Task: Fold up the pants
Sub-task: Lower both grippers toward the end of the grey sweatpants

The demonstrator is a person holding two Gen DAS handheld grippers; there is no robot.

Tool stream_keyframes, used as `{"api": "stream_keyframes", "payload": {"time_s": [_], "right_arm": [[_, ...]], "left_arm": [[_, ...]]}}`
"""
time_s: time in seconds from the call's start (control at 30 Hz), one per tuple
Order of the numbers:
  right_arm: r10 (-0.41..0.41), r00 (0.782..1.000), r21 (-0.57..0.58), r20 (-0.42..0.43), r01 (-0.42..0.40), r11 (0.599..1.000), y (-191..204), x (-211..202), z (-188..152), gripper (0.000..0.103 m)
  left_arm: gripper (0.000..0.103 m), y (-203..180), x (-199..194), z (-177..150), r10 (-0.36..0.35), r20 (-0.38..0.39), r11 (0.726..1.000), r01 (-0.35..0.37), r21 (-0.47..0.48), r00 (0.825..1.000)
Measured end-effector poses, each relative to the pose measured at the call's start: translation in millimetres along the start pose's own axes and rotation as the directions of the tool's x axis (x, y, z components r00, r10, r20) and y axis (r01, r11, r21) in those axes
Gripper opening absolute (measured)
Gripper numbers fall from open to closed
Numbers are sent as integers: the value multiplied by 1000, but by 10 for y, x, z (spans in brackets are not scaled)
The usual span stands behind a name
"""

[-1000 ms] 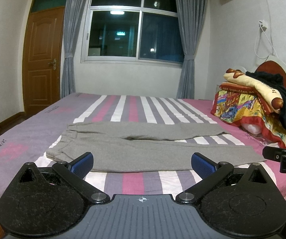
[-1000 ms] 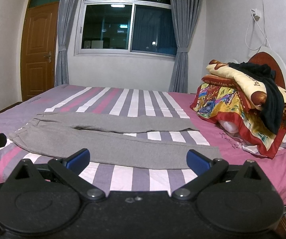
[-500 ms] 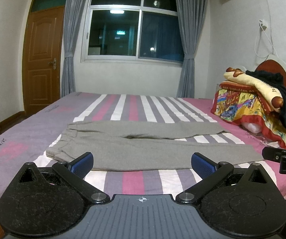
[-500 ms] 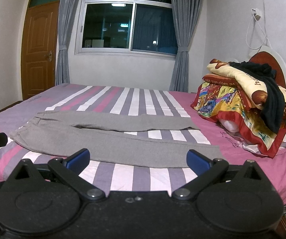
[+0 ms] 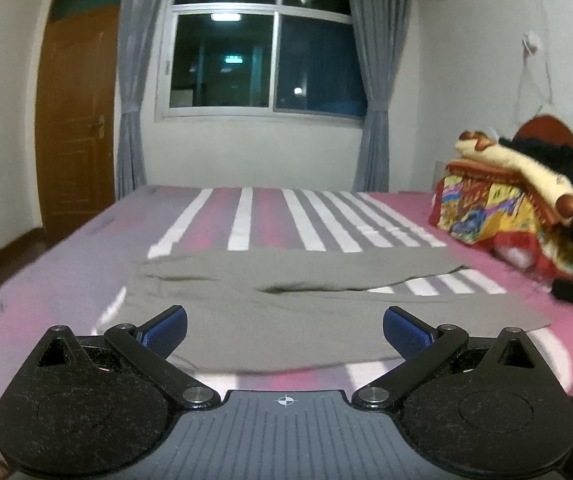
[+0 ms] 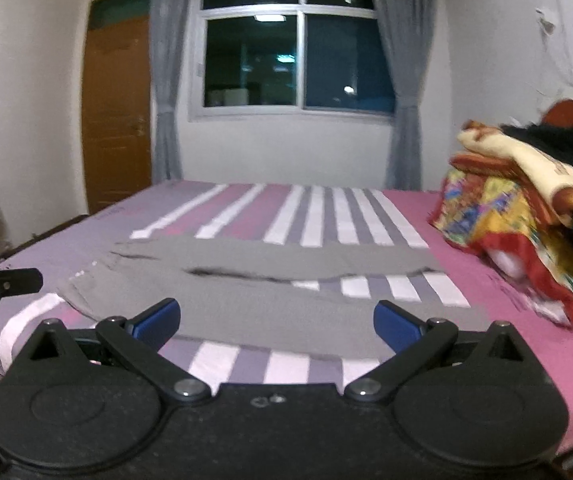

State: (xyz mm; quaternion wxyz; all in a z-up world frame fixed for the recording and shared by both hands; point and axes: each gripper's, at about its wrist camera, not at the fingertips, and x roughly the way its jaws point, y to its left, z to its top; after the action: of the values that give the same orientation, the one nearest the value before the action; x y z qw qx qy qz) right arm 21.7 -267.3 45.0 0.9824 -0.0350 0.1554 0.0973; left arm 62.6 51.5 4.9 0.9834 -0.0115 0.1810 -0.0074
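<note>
Grey pants lie flat across the striped bed, waistband to the left, both legs running right and spread apart. They also show in the right wrist view. My left gripper is open and empty, just above the near edge of the near leg. My right gripper is open and empty, over the same near leg further toward its cuff. Each gripper appears at the edge of the other's view.
A pile of colourful blankets with a black garment sits at the bed's right end by the headboard; it also shows in the right wrist view. A window with grey curtains and a wooden door stand behind the bed.
Both grippers have moved forward toward the bed and closer to the pants. The views are now motion-blurred. Both jaws stay open.
</note>
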Motion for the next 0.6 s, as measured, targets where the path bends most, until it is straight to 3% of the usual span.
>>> {"api": "stream_keyframes", "payload": {"time_s": [0.1, 0.2, 0.3, 0.47, 0.6], "right_arm": [[14, 1000, -21, 0, -14, 1000, -52, 250, 158, 103], [70, 997, -19, -45, -71, 997, -138, 578, 263, 103], [77, 996, -20, -53, -78, 997, -191, 855, 343, 103], [106, 991, 19, -78, -105, 994, -346, 1413, 483, 103], [133, 985, -12, -113, -135, 991, -393, 1986, 567, 103]], "left_arm": [[103, 246, 297, 139, 43, -42, 999, -43, -1, 998], [103, 500, 601, 246, 19, -79, 1000, -20, -19, 997], [103, 672, 869, 333, 50, -52, 999, -50, 6, 997], [103, 1080, 1515, 502, -5, -106, 1000, 4, -15, 994], [103, 1414, 2207, 620, 2, -162, 999, 6, 46, 987]]}}
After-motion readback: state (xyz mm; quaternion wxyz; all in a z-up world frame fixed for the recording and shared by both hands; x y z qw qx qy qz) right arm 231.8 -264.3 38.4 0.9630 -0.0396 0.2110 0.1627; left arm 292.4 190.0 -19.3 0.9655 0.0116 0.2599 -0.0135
